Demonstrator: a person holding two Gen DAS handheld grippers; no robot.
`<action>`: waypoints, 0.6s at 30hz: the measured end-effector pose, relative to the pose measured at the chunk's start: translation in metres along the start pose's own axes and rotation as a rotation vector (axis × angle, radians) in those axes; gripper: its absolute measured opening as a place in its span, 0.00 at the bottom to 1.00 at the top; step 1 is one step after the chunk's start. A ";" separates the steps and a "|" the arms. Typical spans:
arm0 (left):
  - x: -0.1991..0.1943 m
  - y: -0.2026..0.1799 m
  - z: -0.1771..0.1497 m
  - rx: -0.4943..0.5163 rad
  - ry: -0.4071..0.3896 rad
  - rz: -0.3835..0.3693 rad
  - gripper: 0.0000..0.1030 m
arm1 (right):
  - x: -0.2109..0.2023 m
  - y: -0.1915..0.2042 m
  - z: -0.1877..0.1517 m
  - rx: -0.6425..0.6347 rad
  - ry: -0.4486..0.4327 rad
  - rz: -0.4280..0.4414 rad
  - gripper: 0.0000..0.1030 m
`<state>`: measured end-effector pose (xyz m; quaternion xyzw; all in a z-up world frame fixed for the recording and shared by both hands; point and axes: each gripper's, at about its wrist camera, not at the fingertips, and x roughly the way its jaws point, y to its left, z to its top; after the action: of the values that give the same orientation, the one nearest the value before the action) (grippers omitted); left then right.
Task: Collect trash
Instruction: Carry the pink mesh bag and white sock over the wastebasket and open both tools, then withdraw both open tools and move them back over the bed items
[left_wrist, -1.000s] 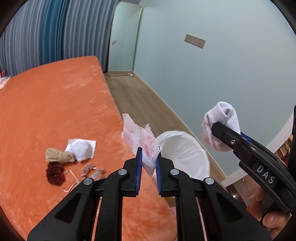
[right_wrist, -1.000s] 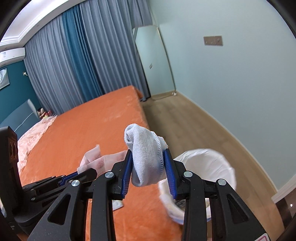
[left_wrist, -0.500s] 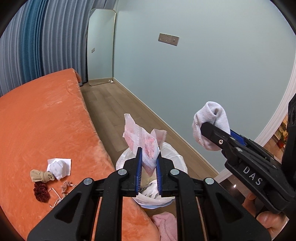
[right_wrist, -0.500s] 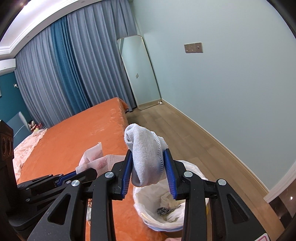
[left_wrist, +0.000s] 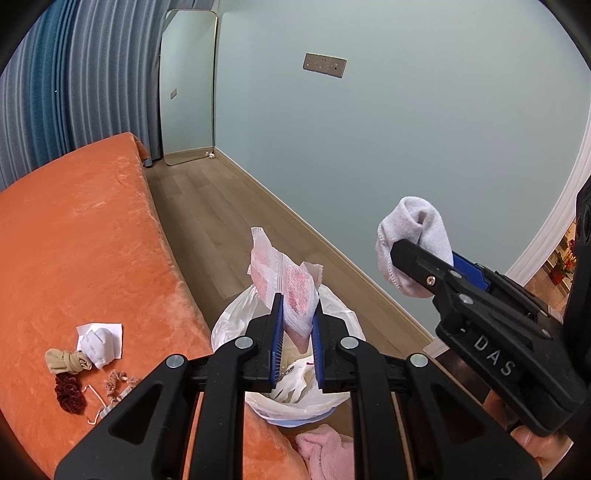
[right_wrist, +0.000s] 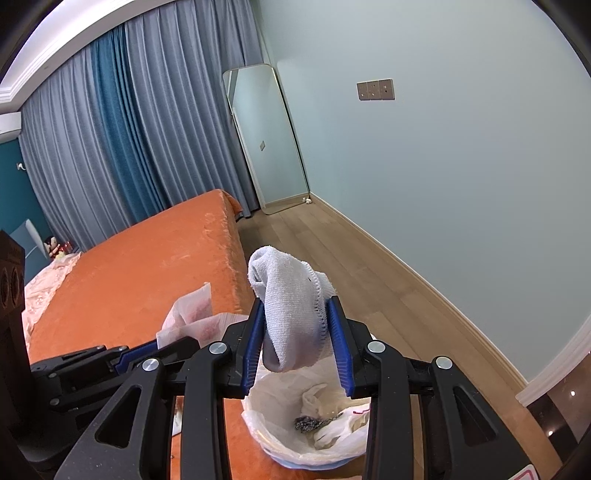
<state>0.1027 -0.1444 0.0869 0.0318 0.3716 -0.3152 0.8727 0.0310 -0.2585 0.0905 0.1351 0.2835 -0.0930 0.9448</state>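
Trash: pink wrapper (left_wrist: 291, 291) clamped in left gripper (left_wrist: 297, 345) jaws, frame centre, above lined bin (left_wrist: 236, 325). White sock (right_wrist: 291, 314) clamped in right gripper (right_wrist: 297, 349) jaws, over the bin's mouth.

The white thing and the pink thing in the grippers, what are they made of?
White thing: looks like knitted cotton, matte, with visible loops and a stitched edge; probably a sock. Pink thing: seems thin crinkly plastic or paper, semi-clear with pink print; hard to tell which.
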 end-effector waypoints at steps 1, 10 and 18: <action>0.002 0.001 0.001 -0.001 -0.001 -0.002 0.14 | 0.001 0.001 0.000 -0.001 0.002 -0.003 0.34; 0.013 0.008 0.008 -0.025 -0.016 0.036 0.49 | 0.007 -0.004 0.006 0.017 -0.004 -0.033 0.45; 0.013 0.011 0.005 -0.024 -0.014 0.046 0.51 | -0.001 -0.004 0.005 0.014 -0.016 -0.032 0.51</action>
<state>0.1189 -0.1440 0.0805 0.0279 0.3683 -0.2908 0.8826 0.0323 -0.2636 0.0945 0.1364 0.2772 -0.1111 0.9446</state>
